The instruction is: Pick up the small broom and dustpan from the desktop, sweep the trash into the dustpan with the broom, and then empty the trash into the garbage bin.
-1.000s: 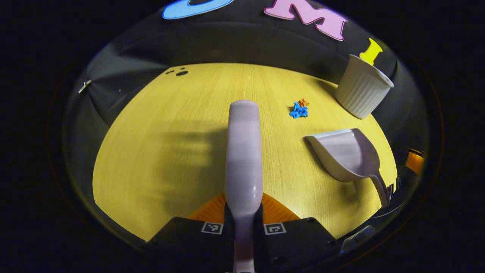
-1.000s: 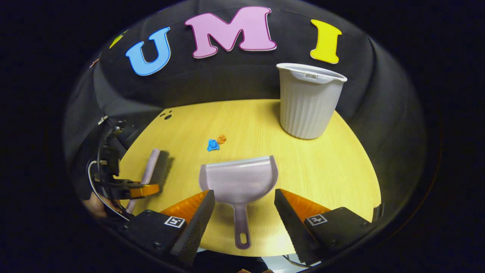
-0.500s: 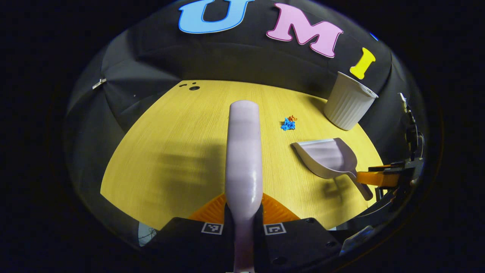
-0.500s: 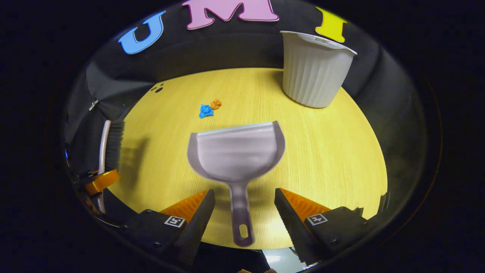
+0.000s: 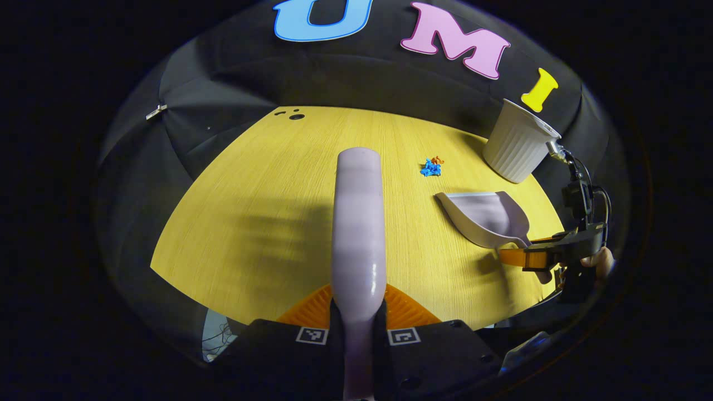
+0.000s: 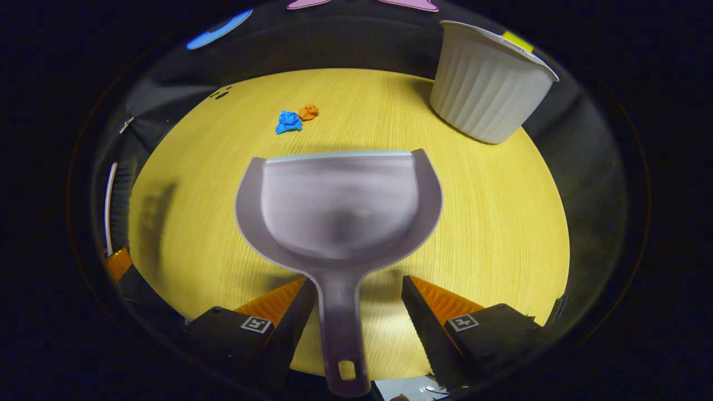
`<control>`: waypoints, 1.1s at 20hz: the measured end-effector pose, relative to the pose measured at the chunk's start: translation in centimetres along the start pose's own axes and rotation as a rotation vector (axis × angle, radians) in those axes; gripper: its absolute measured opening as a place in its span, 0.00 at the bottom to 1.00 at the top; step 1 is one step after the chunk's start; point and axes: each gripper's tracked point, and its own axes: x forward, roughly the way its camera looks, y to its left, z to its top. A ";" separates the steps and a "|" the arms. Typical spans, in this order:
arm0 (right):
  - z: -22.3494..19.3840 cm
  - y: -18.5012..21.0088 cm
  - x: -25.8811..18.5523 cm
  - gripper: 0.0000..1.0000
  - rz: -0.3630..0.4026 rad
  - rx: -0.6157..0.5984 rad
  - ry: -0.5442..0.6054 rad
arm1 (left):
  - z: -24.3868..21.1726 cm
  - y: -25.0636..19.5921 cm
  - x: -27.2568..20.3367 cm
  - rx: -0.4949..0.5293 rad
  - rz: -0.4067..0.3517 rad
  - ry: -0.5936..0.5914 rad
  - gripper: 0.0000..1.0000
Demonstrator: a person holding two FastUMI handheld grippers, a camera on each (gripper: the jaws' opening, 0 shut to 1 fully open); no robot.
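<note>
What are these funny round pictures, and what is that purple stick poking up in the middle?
A person holds a two-finger grabber in each hand, and a small camera rides on each grabber, looking forward along its fingers.

In the left gripper view, the purple stick is the small broom. The left gripper is shut on its handle.

In the right gripper view, you see the dustpan lying on the yellow table. Its handle runs between the fingers of the right gripper, which are open and not squeezing it yet.

Beyond the dustpan lie two bits of trash, one blue and one orange. The white ribbed garbage bin stands at the back. The trash is meant to be swept into the dustpan.
</note>
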 end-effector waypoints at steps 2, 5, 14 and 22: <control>-0.2 0.5 0.6 0.89 0.014 -0.020 0.020 | 0.2 -0.1 0.2 -0.013 0.006 0.010 0.23; 0.5 1.4 1.1 0.69 0.040 -0.010 0.011 | 1.0 -0.2 0.7 -0.035 0.012 0.019 0.24; 0.8 1.4 1.1 0.34 0.106 -0.087 0.014 | 4.7 -1.3 4.4 0.013 0.015 0.074 0.26; 1.8 -1.5 0.9 0.36 0.105 -0.229 -0.018 | 11.0 -3.7 11.2 0.159 -0.056 0.147 0.24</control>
